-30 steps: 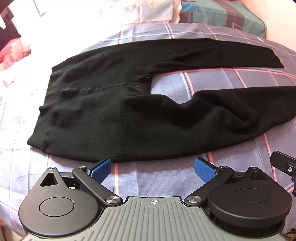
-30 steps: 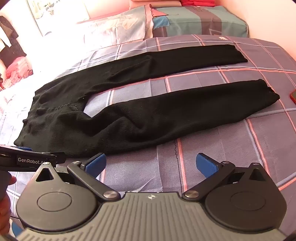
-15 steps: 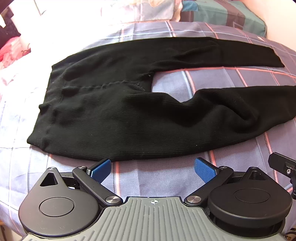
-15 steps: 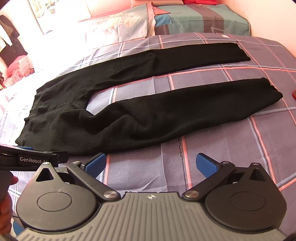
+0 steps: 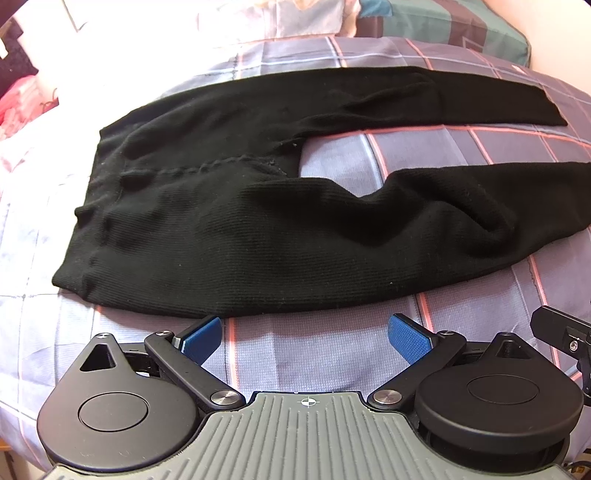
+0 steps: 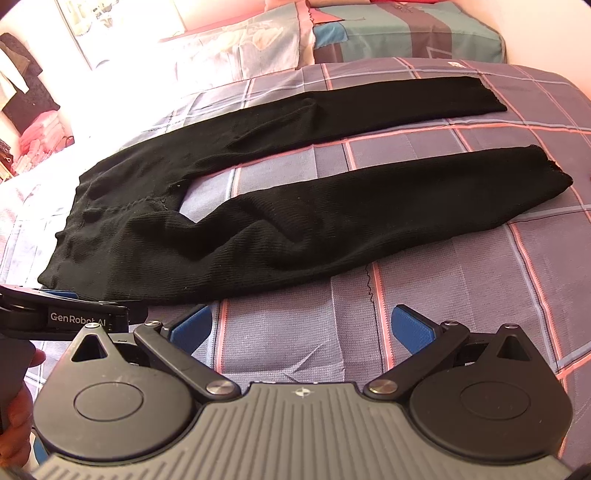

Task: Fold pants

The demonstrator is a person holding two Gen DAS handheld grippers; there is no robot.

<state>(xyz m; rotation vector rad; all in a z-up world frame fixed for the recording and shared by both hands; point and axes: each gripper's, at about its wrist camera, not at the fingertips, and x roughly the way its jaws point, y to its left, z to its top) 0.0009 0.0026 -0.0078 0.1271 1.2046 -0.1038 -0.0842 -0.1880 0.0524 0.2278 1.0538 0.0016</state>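
Black knit pants [image 5: 258, 229] lie spread flat on the checked bedspread [image 5: 325, 339], waistband to the left and both legs apart, running right. In the right wrist view the same pants [image 6: 280, 229] show both cuffs at the right. My left gripper [image 5: 304, 338] stands open just short of the near edge of the pants, near the hip, with nothing between its blue pads. My right gripper [image 6: 303, 326] is open too, over bare bedspread in front of the near leg. The left gripper's body [image 6: 66, 319] shows at the left edge of the right wrist view, held by a hand [image 6: 14, 413].
Pillows [image 6: 402, 33] lie at the far end of the bed, behind the far leg. Pink and dark clothes [image 6: 33, 125] are piled off the bed at the far left. A wall rises at the far right. The other gripper's body [image 5: 561, 332] sits at the right edge.
Both grippers have crept slightly closer to the near edge of the pants, and the right one has shifted a little left. The pants have not moved.
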